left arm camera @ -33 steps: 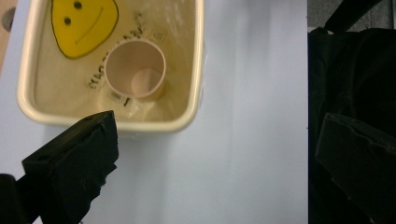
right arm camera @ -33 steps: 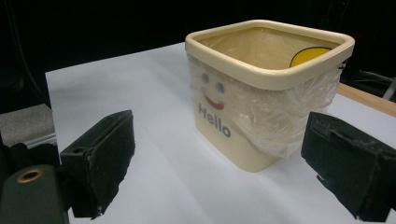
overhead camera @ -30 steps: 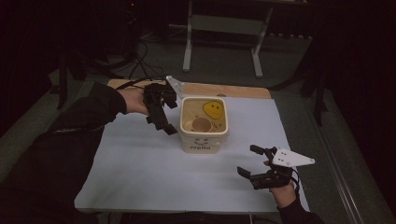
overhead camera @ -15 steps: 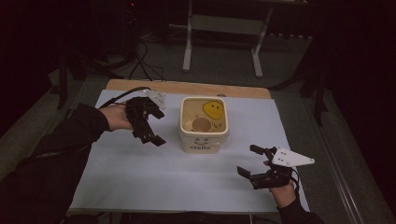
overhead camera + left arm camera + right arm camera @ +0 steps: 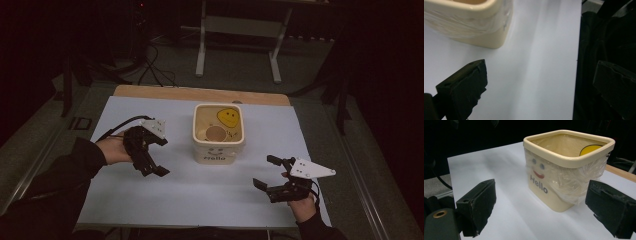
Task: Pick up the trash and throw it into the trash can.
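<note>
just left claw (image 5: 155, 169) beside bin (image 5: 219, 148)

Glossy plastic tub (image 5: 564, 170), seemingly film-lined; matt sheet (image 5: 150, 200).

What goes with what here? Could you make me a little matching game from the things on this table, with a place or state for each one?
Things:
1. cream bin
2. left hand-held gripper
3. right hand-held gripper
4. brown round thing

Places or states:
A. open, near the front right corner of the white sheet
B. lying inside the bin, beside a yellow smiley
C. upright mid-table, lined with clear plastic, "Hello" on its front
D. open, left of the bin and apart from it

Pairs: 1-C, 2-D, 3-A, 4-B
</note>
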Available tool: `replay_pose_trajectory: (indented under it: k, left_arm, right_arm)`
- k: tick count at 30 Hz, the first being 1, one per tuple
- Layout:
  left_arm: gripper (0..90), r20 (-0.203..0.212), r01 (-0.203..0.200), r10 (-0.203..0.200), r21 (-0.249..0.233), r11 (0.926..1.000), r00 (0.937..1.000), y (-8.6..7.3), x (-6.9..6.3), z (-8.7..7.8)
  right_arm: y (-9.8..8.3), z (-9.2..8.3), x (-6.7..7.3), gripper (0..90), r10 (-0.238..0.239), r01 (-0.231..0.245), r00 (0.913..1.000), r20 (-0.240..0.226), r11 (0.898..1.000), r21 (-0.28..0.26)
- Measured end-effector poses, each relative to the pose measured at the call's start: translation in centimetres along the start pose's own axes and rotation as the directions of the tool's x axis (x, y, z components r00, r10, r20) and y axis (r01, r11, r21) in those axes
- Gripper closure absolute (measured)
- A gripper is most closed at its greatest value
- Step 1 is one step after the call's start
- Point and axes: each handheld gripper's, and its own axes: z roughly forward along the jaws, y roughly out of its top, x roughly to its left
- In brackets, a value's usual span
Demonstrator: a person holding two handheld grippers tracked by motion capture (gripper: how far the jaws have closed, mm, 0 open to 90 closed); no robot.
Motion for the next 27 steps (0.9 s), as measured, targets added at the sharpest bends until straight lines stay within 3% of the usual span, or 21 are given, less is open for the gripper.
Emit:
replay_pose_trajectory:
  k: [12,17,20,27]
  left_arm:
    - [0.4,0.027,0.031,-0.029,-0.079,0.9964,0.9992,-2.8,-1.9,2.2]
    - [0.5,0.022,0.064,-0.061,-0.128,0.9898,0.9979,-4.0,-2.3,3.3]
    - [0.5,0.047,0.075,-0.069,-0.15,0.9858,0.9965,-4.6,-2.5,3.8]
    - [0.5,0.033,0.108,-0.104,-0.196,0.9746,0.994,-5.9,-3.3,5.2]
  right_arm:
    - [0.0,0.0,0.0,9.6,0.001,-0.001,1.0,0.0,1.0,0.001]
    - [0.0,0.0,0.0,9.6,0.001,-0.001,1.0,0.001,1.0,0.0]
    - [0.0,0.1,-0.1,9.6,0.0,0.0,1.0,0.0,1.0,0.0]
    - [-0.1,0.1,-0.1,9.6,-0.005,0.005,1.0,0.006,1.0,0.002]
